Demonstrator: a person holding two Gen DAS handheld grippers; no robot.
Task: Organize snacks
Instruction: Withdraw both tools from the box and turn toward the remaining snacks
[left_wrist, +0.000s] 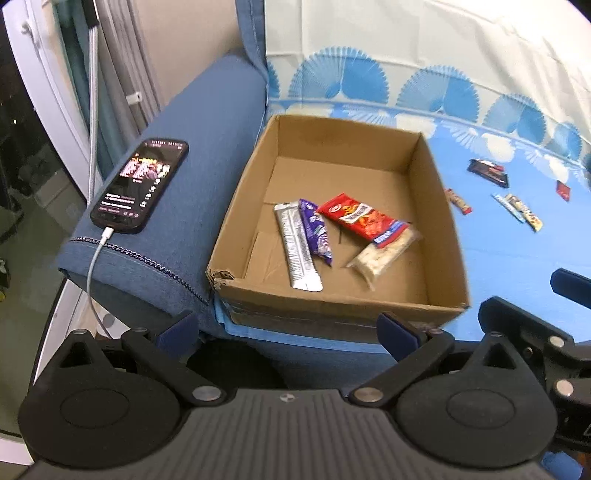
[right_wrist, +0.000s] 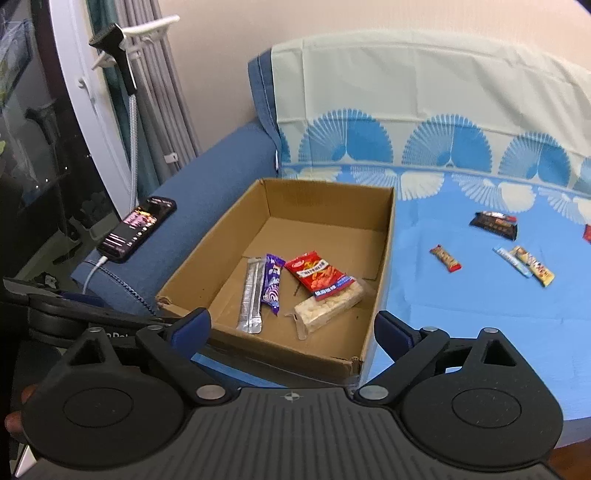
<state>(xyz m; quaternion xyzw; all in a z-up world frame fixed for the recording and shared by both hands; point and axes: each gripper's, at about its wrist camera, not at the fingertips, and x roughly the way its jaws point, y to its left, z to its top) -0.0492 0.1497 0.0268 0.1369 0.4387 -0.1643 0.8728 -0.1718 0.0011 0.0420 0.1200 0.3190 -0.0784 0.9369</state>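
The left gripper (left_wrist: 288, 326) is spread wide, nothing between its blue pads (left_wrist: 397, 330), and sits at the near side of a cardboard box (left_wrist: 441, 221). Inside the box lie four snacks: a silver bar (left_wrist: 297, 245) touching a purple wrapper (left_wrist: 316, 232), and a red packet (left_wrist: 360, 216) overlapping a clear pack (left_wrist: 380, 253). The box rests on a blue patterned cloth (left_wrist: 517, 251). Loose snacks lie on the cloth to the right: a black wrapper (left_wrist: 487, 171), a small bar (left_wrist: 458, 201), two bars side by side (left_wrist: 519, 206). A phone (left_wrist: 142, 184) with cable (left_wrist: 94, 266) lies on the armrest (left_wrist: 207, 147).
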